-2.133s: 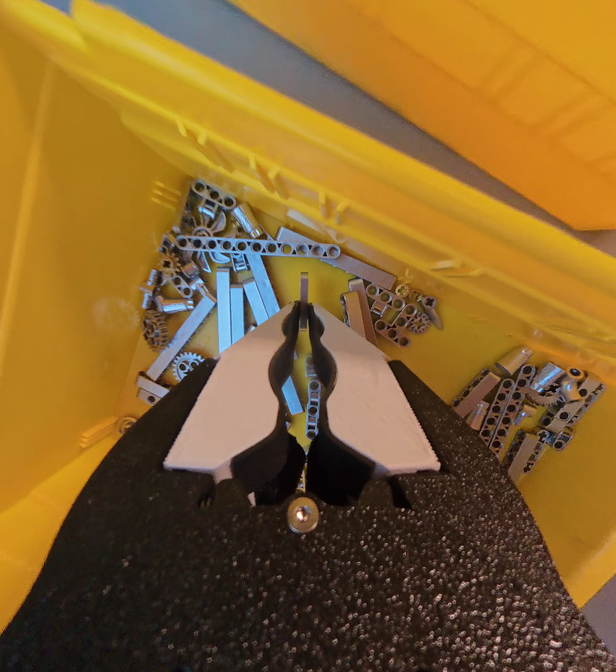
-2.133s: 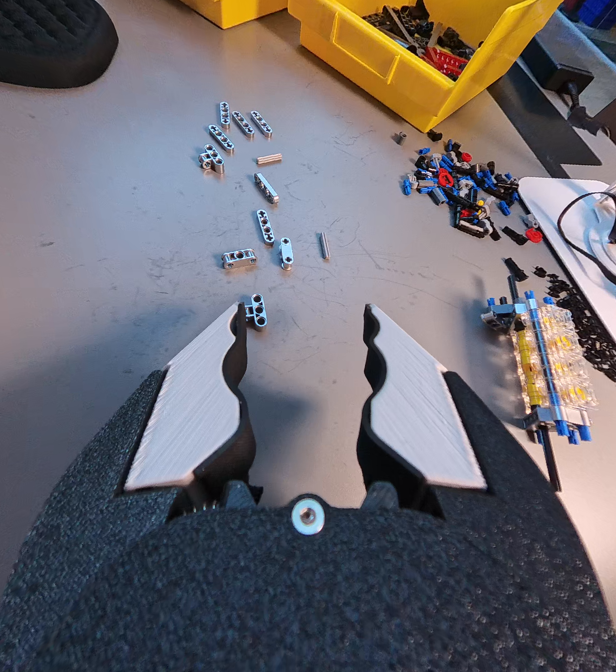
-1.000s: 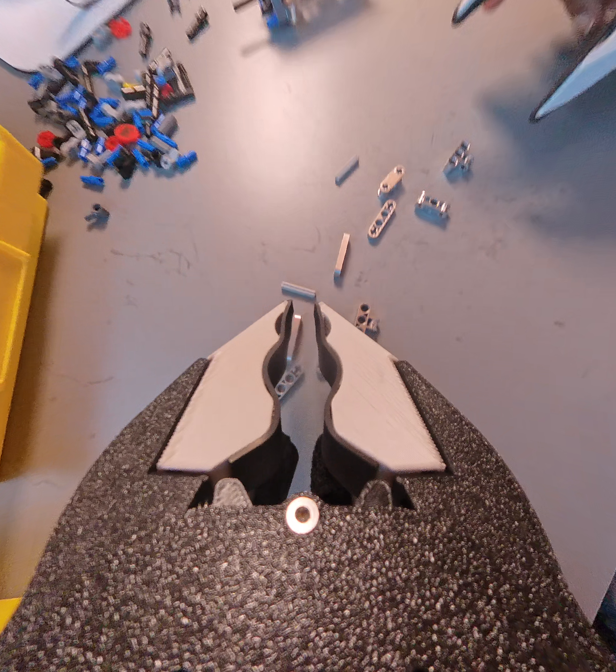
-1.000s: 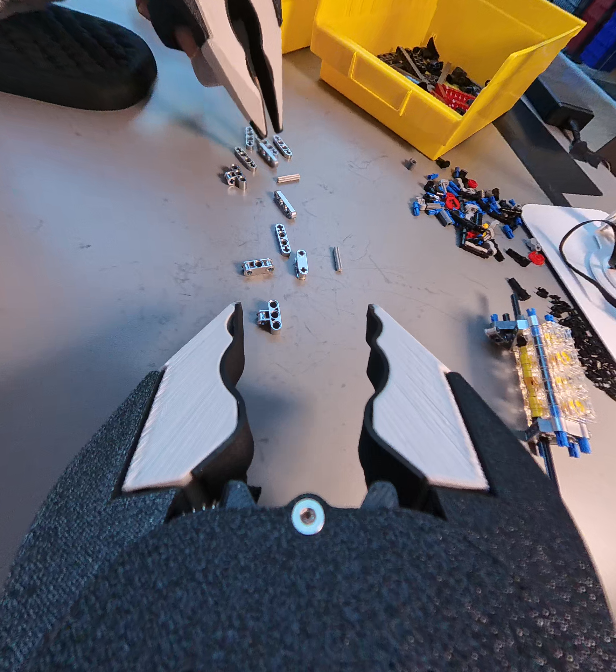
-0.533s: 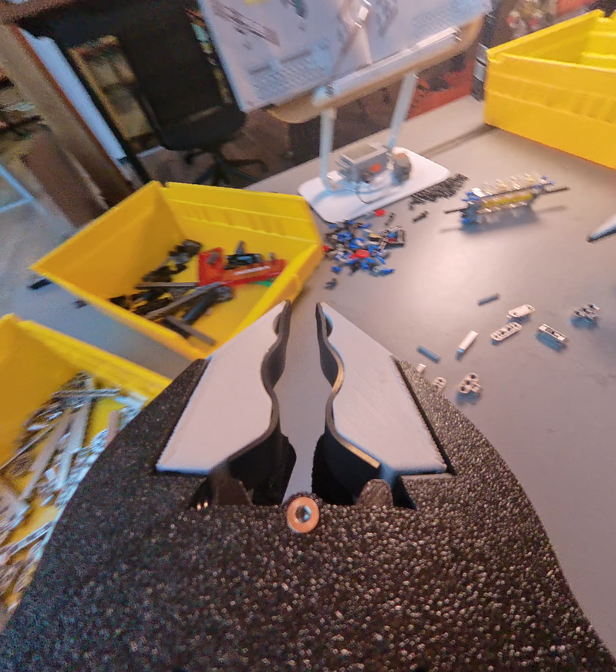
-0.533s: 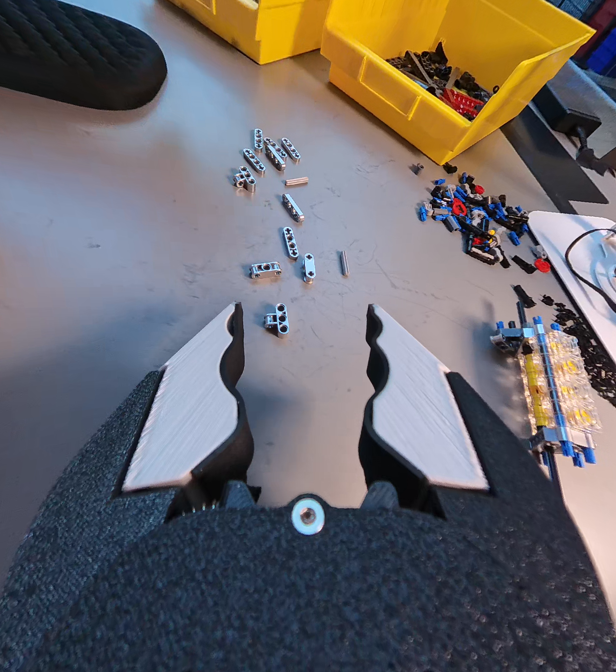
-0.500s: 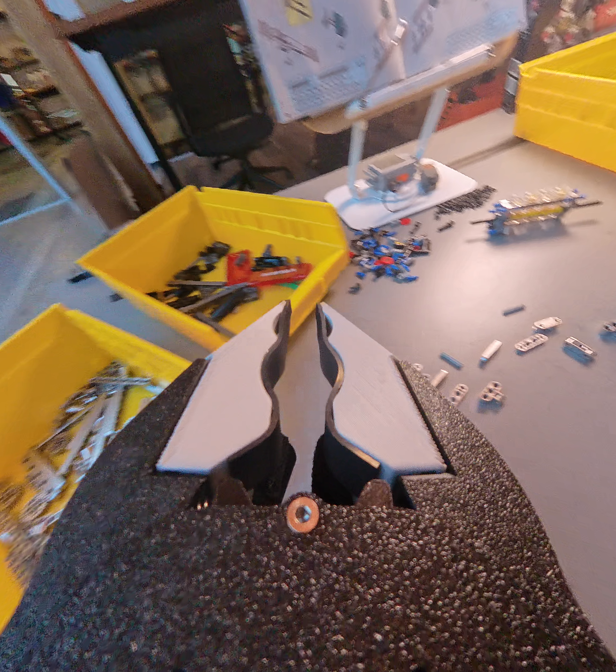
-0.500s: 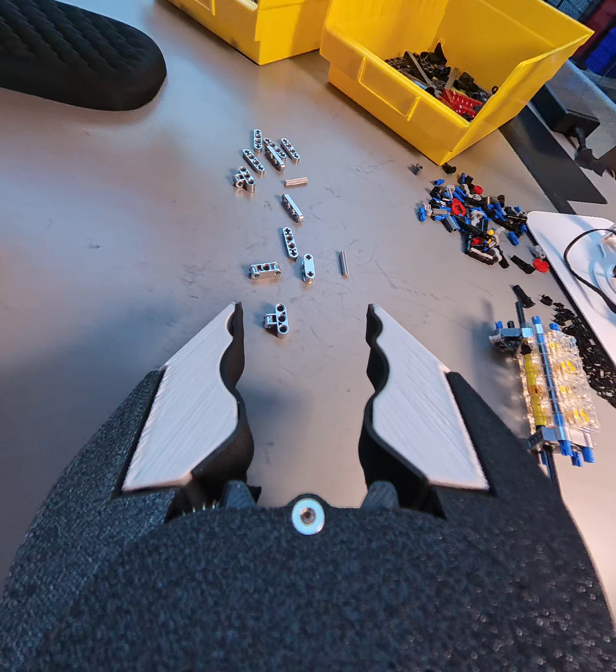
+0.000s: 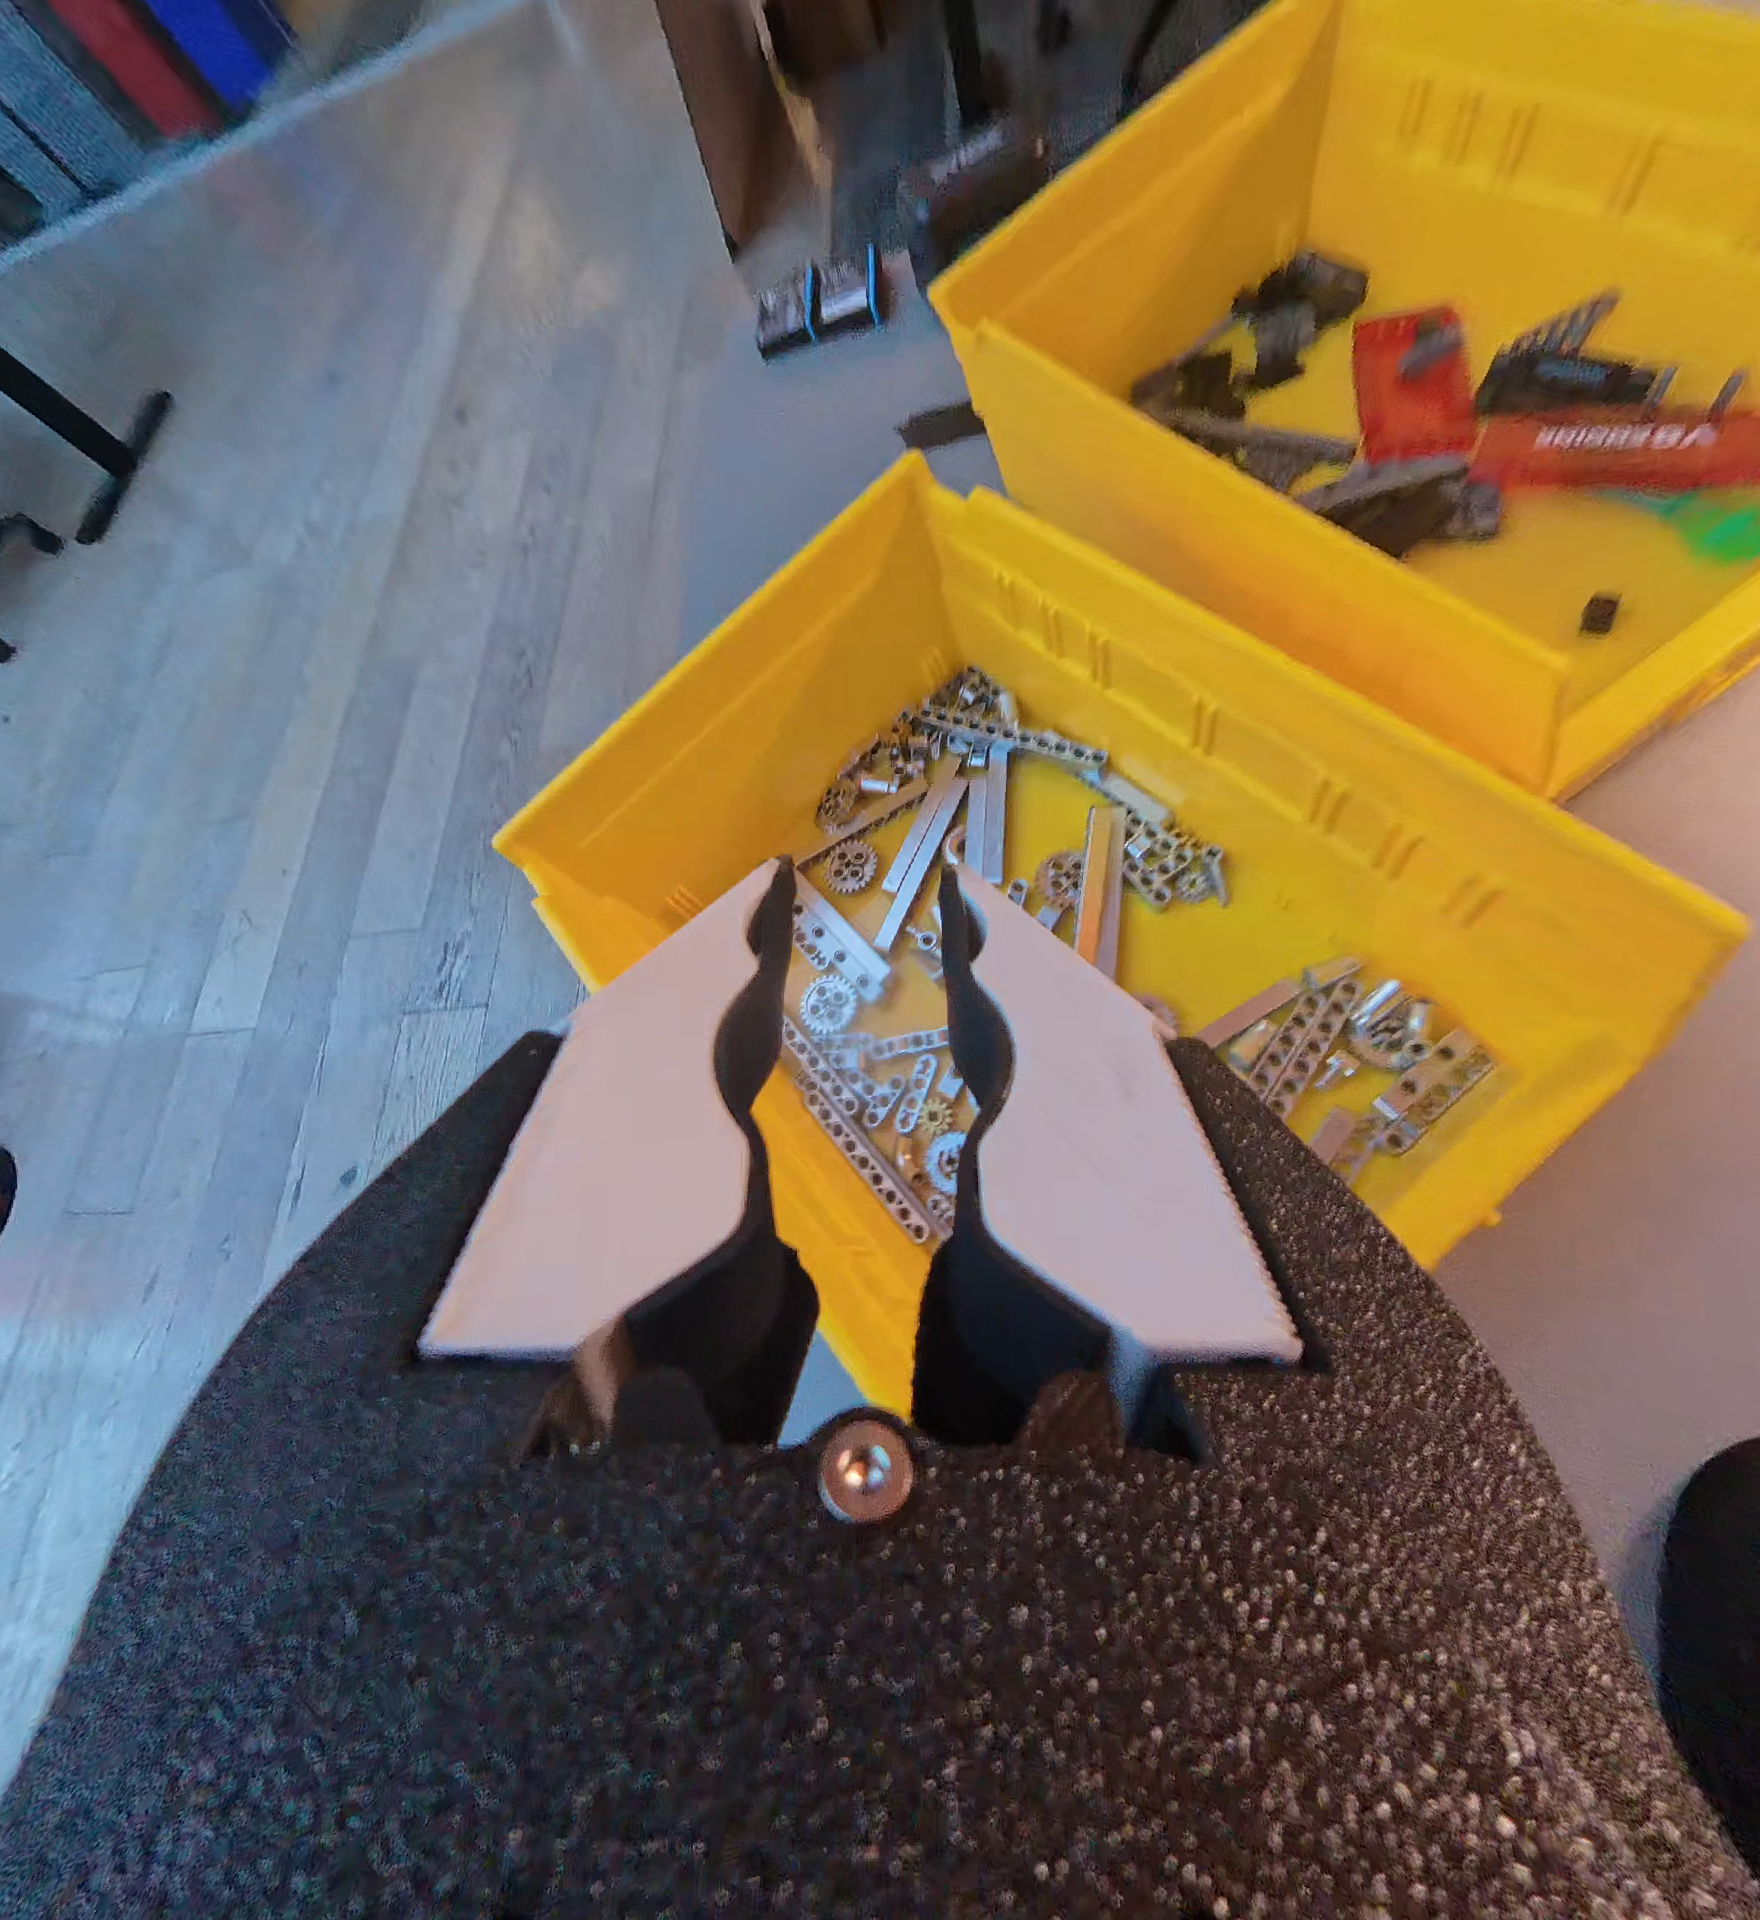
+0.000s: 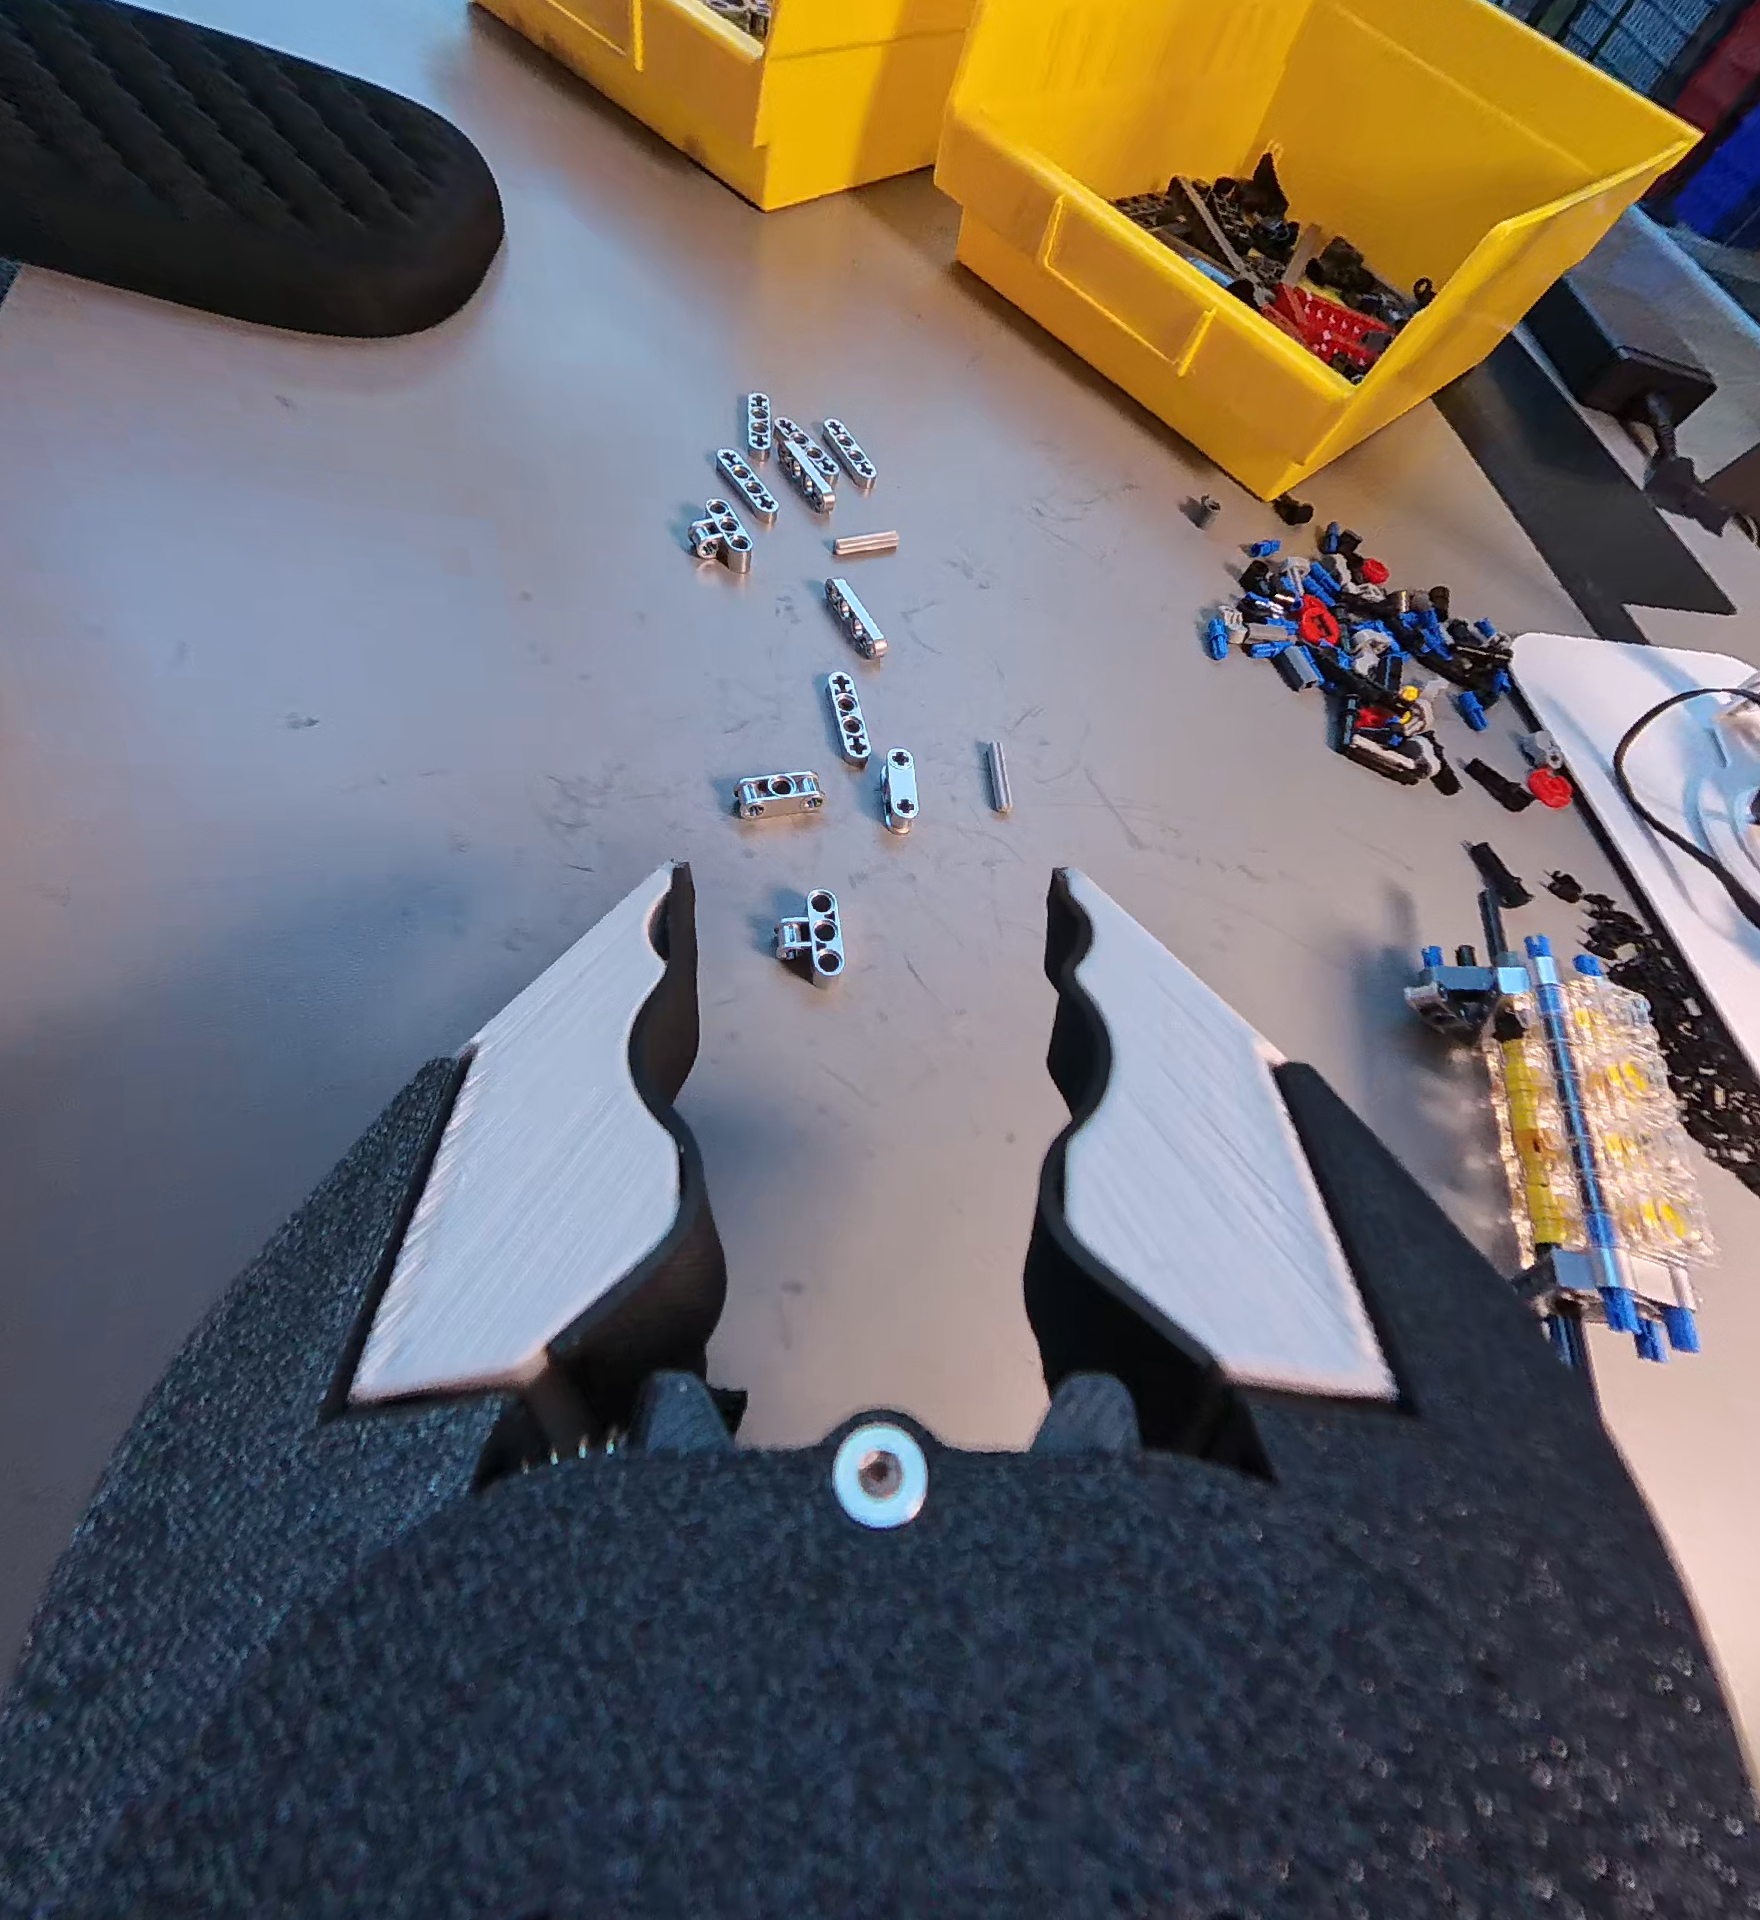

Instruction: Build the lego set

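A grey table (image 10: 336,644) fills the right wrist view, with two yellow bins (image 10: 1219,343) along its upper edge. The left gripper (image 9: 860,894) hangs over a yellow bin of grey beams and gears (image 9: 980,831) at frame centre, fingers a narrow gap apart, holding nothing. The right gripper (image 10: 871,894) has its fingers spread wide and empty above the table. Just ahead, between the fingertips, lies a small grey connector (image 10: 814,935), long axis running up the frame.
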